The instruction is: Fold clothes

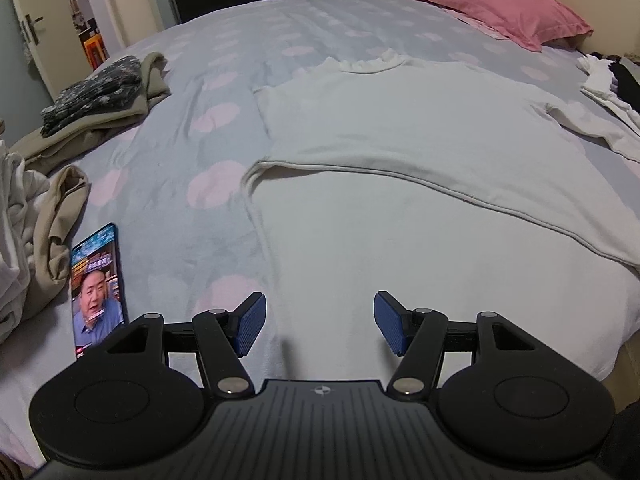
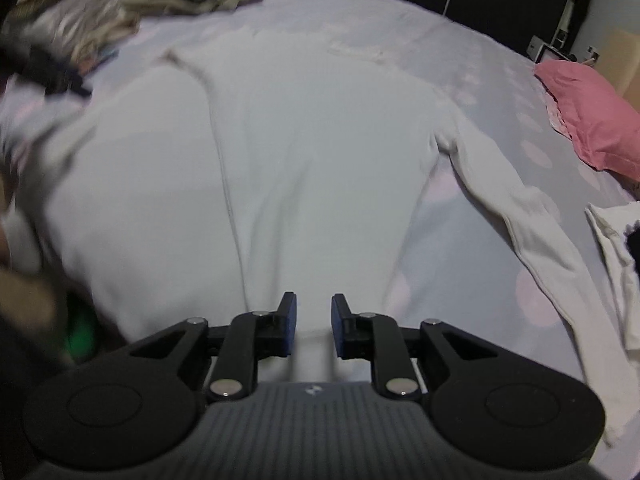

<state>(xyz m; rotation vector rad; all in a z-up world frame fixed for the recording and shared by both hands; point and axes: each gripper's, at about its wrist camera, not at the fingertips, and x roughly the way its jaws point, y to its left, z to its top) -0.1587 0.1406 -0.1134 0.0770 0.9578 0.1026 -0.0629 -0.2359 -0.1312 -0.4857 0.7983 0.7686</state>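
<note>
A white long-sleeved shirt lies spread flat on the bed, collar toward the far side. A folded edge runs across its body. In the right wrist view the same shirt fills the middle, with one sleeve stretched out to the right. My left gripper hovers over the near part of the shirt, jaws wide open and empty. My right gripper is just above the shirt's near edge. Its pads stand a narrow gap apart and press on nothing.
The bed sheet is grey with pink dots. A phone with a lit screen lies at the near left beside a beige garment. A pile of clothes sits far left, a pink pillow far right, more white clothes at the right edge.
</note>
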